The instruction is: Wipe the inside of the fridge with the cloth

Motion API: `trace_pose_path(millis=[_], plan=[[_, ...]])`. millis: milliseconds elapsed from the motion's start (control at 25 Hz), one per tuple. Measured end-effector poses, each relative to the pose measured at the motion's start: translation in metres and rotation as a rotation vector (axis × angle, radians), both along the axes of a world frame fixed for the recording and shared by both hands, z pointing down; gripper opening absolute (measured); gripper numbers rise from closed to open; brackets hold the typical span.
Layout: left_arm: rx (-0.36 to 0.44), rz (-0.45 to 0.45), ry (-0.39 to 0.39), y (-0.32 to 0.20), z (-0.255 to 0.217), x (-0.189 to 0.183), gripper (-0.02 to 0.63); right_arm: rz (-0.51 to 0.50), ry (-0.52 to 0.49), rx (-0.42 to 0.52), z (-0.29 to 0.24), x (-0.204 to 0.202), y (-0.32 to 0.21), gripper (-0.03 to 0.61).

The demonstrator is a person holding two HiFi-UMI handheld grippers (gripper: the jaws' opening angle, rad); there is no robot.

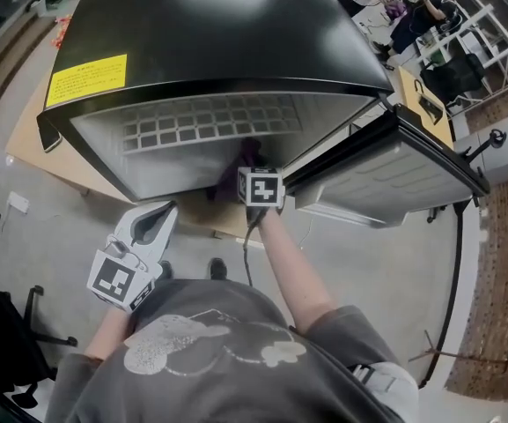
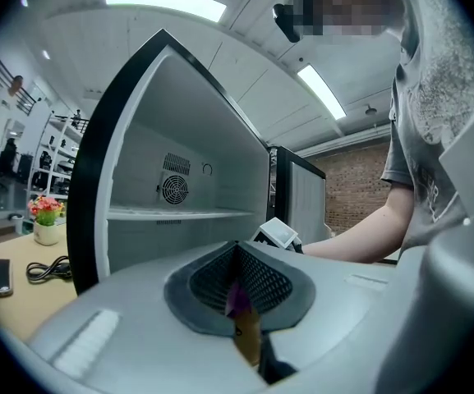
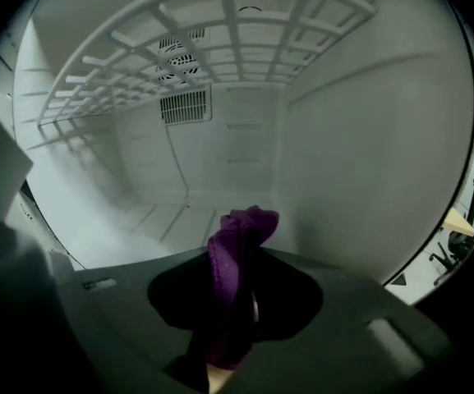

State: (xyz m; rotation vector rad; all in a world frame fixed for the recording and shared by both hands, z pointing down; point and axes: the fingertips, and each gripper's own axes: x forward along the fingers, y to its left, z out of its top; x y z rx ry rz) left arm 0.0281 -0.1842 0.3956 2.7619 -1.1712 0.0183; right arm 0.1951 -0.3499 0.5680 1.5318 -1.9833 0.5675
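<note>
inside the open fridge (image 1: 209, 25) the right gripper (image 1: 255, 173) clamps the purple cloth (image 3: 237, 253); the left gripper (image 2: 241, 302) hangs outside, jaws together.

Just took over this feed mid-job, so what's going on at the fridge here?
A person stands at the open fridge with a gripper in each hand. The right gripper reaches into the fridge, shut on a bunched purple cloth. I can't tell whether the cloth is touching a surface. The left gripper hangs outside, below the fridge opening, with its jaws together.
</note>
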Motion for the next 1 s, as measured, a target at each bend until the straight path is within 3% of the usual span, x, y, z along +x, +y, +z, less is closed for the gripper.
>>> trace_pose_path(millis=[200,480,640,1000], plan=[[-0.012,-0.003,-0.004,0.001,0.003,0.001,0.017,-0.005,-0.025,0.157,-0.030,-0.012,-0.025,0.084],[-0.027,-0.049,-0.010,-0.001,0.004,-0.012,0.017,0.105,-0.003,0.206,-0.044,-0.009,-0.065,0.084],[-0.034,-0.072,-0.013,0.001,0.003,-0.026,0.017,0.207,0.011,0.184,-0.044,0.004,-0.066,0.084],[-0.017,-0.034,-0.009,-0.001,0.000,-0.012,0.017,0.257,-0.012,0.220,-0.051,0.021,-0.046,0.084]])
